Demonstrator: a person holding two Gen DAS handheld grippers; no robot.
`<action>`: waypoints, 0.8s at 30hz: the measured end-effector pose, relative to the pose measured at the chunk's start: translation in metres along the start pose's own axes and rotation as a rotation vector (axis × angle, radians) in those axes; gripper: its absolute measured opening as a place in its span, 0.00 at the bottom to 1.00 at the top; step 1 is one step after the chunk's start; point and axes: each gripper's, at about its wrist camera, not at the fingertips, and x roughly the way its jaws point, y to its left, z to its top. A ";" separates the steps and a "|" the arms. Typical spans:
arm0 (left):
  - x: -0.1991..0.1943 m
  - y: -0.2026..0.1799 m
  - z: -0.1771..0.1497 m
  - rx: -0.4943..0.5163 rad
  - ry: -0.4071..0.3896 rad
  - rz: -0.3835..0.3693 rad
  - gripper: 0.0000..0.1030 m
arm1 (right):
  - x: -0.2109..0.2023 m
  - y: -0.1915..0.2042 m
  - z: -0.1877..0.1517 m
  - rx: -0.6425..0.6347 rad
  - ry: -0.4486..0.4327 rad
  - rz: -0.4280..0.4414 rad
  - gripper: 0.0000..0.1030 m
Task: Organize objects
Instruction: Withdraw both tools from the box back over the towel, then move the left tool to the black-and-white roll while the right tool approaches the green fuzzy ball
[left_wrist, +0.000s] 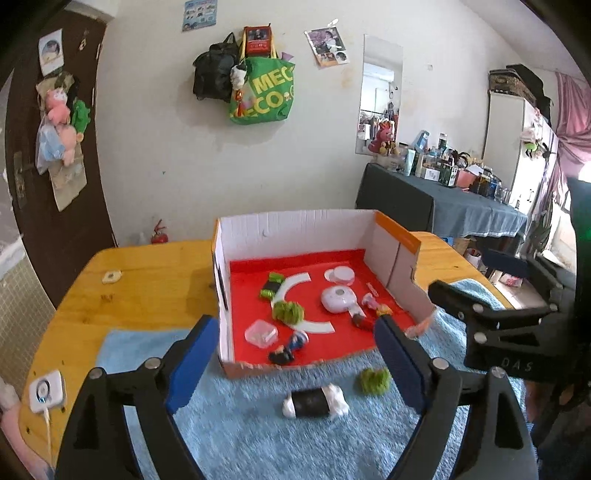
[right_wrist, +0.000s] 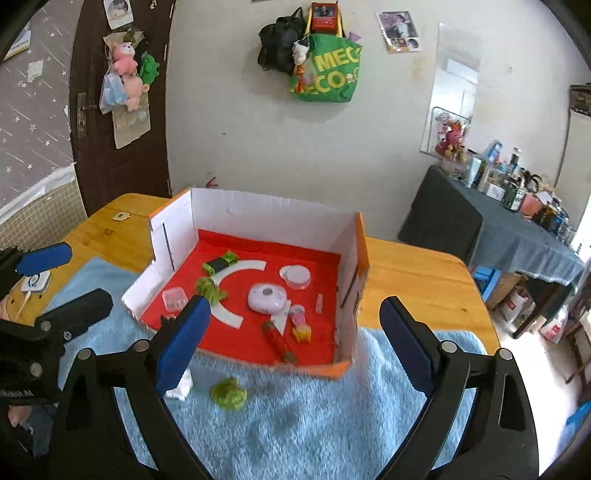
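Note:
An open cardboard box (left_wrist: 295, 229) with a red floor stands on a blue towel (left_wrist: 258, 443). Inside lie a green-and-black roll (left_wrist: 272, 286), a green fuzzy ball (left_wrist: 288, 312), a clear plastic case (left_wrist: 260, 334), a white round device (left_wrist: 338, 299) and small figures (left_wrist: 291, 347). In front of the box, on the towel, lie a black roll with white ends (left_wrist: 316, 402) and another green fuzzy ball (left_wrist: 375, 382) (right_wrist: 229, 393). My left gripper (left_wrist: 295, 365) hangs open just above the black roll, holding nothing. My right gripper (right_wrist: 295, 347) is open before the box (right_wrist: 266, 214), with nothing between its pads.
The towel lies on a wooden table (left_wrist: 147, 280) that also carries a white square gadget with a cable (left_wrist: 46, 391). A cloth-covered side table with several bottles (left_wrist: 461, 206) stands at the right. A dark door with plush toys (left_wrist: 59, 122) is at the left.

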 end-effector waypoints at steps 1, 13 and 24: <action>-0.001 0.001 -0.003 -0.010 0.002 -0.003 0.85 | -0.002 0.001 -0.006 0.003 -0.002 -0.002 0.92; 0.005 0.008 -0.052 -0.071 0.047 0.032 0.86 | 0.004 0.004 -0.060 0.051 0.035 0.015 0.92; 0.029 0.007 -0.092 -0.077 0.129 0.053 0.86 | 0.010 0.009 -0.095 0.062 0.069 0.011 0.92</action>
